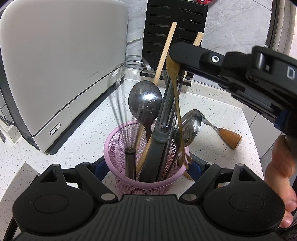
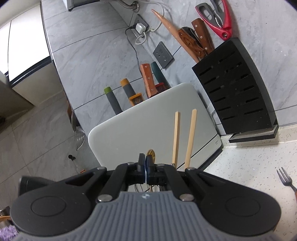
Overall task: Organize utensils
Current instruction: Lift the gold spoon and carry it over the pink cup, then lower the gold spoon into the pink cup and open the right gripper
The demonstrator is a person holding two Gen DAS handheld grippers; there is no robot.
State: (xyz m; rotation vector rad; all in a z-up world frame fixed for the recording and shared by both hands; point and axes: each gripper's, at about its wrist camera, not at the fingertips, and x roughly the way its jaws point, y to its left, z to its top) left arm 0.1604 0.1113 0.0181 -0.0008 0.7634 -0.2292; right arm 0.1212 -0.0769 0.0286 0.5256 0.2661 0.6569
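Right claw, pinched shut on a gold fork by its handle, hangs it tines-down over the pink basket; left claw, spread wide, brackets basket w/ utensils on bench, likely steadying it.

Fork handle cut off

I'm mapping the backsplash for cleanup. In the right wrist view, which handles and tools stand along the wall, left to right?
Green-capped grey handle → orange-capped grey handle → brown wooden handle → teal handle → wooden rolling pin → red-handled shears.
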